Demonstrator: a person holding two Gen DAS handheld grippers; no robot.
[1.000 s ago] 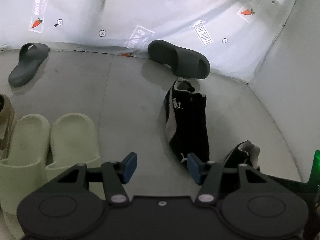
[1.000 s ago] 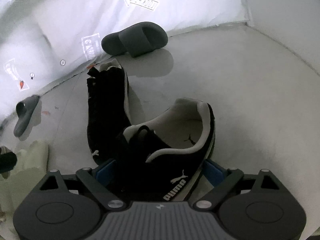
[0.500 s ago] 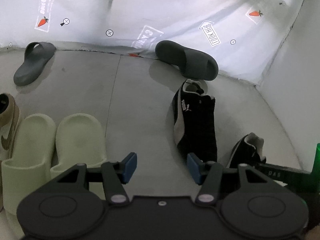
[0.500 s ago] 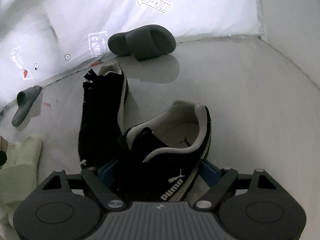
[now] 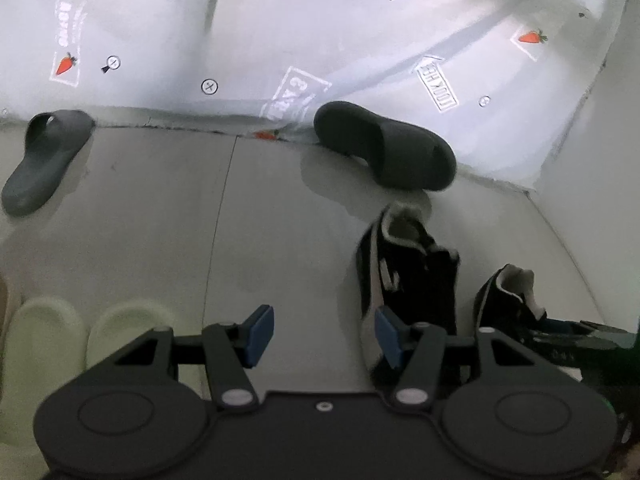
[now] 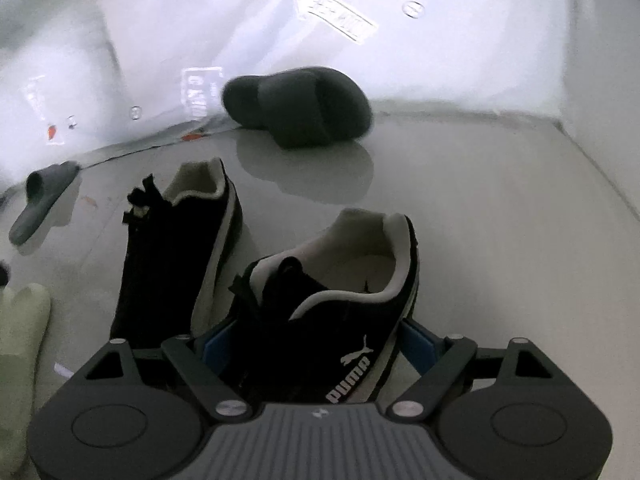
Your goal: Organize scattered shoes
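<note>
My right gripper [image 6: 316,342] is shut on the front of a black Puma sneaker [image 6: 340,288], heel pointing away; in the left wrist view that sneaker [image 5: 508,300] sits at the far right. Its mate, a second black sneaker [image 6: 180,248], lies just to the left, roughly parallel to it. The second sneaker [image 5: 412,276] is right beside my left gripper's right finger. My left gripper [image 5: 324,332] is open above bare floor with nothing between its fingers.
A dark grey slide [image 5: 384,148] lies by the printed white sheet [image 5: 320,40] at the back; its twin [image 5: 44,160] lies far left. Two pale green slides [image 5: 80,344] stand side by side at the lower left. A white wall [image 5: 592,168] closes the right side.
My right gripper has carried the held sneaker forward, alongside the other black sneaker and nearer the dark slide. My left gripper stayed open and shifted a little; the green slides have slid lower in its view.
</note>
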